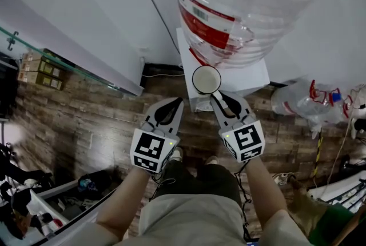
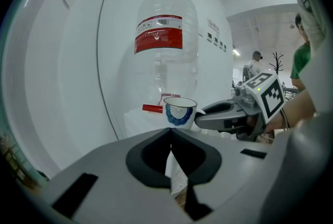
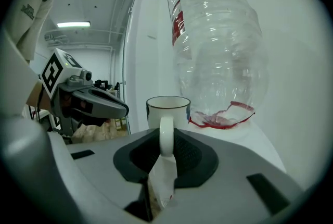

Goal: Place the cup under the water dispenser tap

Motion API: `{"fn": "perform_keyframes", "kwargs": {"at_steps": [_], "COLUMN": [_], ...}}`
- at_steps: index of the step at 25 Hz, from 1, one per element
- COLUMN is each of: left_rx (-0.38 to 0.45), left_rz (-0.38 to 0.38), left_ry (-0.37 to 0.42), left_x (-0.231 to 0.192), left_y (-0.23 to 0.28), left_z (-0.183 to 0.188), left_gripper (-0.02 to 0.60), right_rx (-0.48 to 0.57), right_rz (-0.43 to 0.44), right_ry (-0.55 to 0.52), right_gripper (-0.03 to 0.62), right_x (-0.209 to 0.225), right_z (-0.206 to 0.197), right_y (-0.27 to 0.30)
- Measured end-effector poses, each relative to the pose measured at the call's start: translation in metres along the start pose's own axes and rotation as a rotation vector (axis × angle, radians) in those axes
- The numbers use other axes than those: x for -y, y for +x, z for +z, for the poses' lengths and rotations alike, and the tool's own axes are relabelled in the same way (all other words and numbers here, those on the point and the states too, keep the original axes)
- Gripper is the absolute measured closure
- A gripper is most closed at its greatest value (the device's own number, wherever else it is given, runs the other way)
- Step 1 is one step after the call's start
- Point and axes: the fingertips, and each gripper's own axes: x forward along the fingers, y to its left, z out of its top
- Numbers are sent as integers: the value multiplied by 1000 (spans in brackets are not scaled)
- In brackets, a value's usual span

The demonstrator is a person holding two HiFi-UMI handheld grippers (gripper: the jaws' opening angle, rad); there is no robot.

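Cup [image 1: 206, 79] held by the handle in the clamped fingers of the right gripper [image 1: 219, 99], over the front edge of the white dispenser top [image 1: 254, 76], beside the upturned bottle [image 1: 240, 4]. Fingers of the left gripper [image 1: 176, 103] closed together, empty. Dark plank floor [image 1: 97, 119] below, white wall [image 1: 86, 4] behind.

Grey left gripper [image 1: 176, 103], right gripper [image 1: 216, 97]; black-white marker cubes [image 1: 153, 150]; beige shirt [image 1: 189, 217].

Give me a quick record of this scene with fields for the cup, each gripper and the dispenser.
cup: upright, at the dispenser front, near the red tap
right gripper: jaws shut on the cup's handle
left gripper: jaws shut, nothing between them
dispenser: white, large clear bottle on top
cup under tap: cannot tell
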Motion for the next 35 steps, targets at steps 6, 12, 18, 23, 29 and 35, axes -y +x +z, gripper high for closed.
{"fn": "perform_keyframes", "kwargs": {"at_steps": [6,12,18,23,29,35], "left_rx": [-11,-14,-28,-48,-67,-95], "left_rz": [-29,-71,-124,-174,-219,-237], "left_ry": [2,12,27,38,52,57], "left_x": [5,18,41,65,88,97], "left_y": [7,13,22,34,54,82], "left_z": [-1,2,-4,-21,-50,-95], "left_gripper": [575,575,575,575,575,575], "right_rx": [27,51,28,-8,-40,-73], "right_rz": [-27,-81,-164,-224,-277,-287], "right_ry": [56,87,133,180,232,246], "right_gripper": [531,531,531,531,530,530], "right_x": [7,16,23,28,37,43], "right_z": [-4,-5,-28,-65,-114,-176], "right_y": [-17,-56,-99,-117,-120,-104]}}
